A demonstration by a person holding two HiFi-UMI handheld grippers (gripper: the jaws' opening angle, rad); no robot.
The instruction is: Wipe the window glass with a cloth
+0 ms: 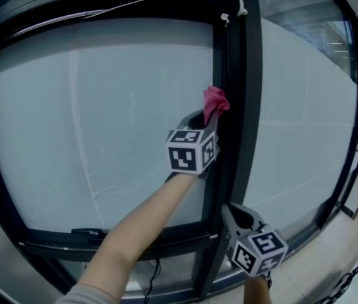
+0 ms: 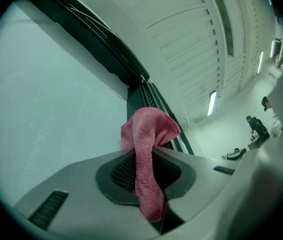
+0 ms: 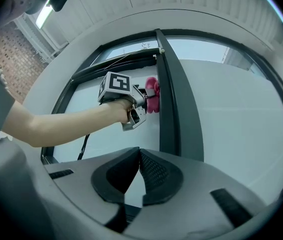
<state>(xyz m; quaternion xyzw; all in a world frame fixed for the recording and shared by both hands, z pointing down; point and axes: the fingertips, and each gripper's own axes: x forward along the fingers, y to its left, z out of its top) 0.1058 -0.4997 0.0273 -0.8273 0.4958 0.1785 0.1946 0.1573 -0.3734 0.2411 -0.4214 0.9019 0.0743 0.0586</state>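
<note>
1. Head view puts the left tool [image 1: 212, 118] up at the glass [image 1: 103, 138], at the right edge of the left pane and just beside the dark post [image 1: 234, 106]. The pink cloth [image 1: 215, 102] sticks out past its tip, at or very near the glass. I cannot tell whether it presses on the pane.
2. The step in hand looks like wiping along that right edge. To do it well, only the soft wad should meet the glass, never the hard tips. Lean the tool so the wad flattens against the pane.
3. I would run a stroke close along the post, then overlapping passes toward the left, where most of the pane lies.
4. In the left gripper view the jaws are clamped on the cloth. A strip is pinched between the pads and a folded wad bulges beyond them.
5. The pinch is narrow, so hard pressure could drag the cloth loose.
6. The right tool [image 1: 229, 209] hangs low and to the right near the bottom frame, well apart from the cloth. Its jaws meet at the tips with nothing between them.
</note>
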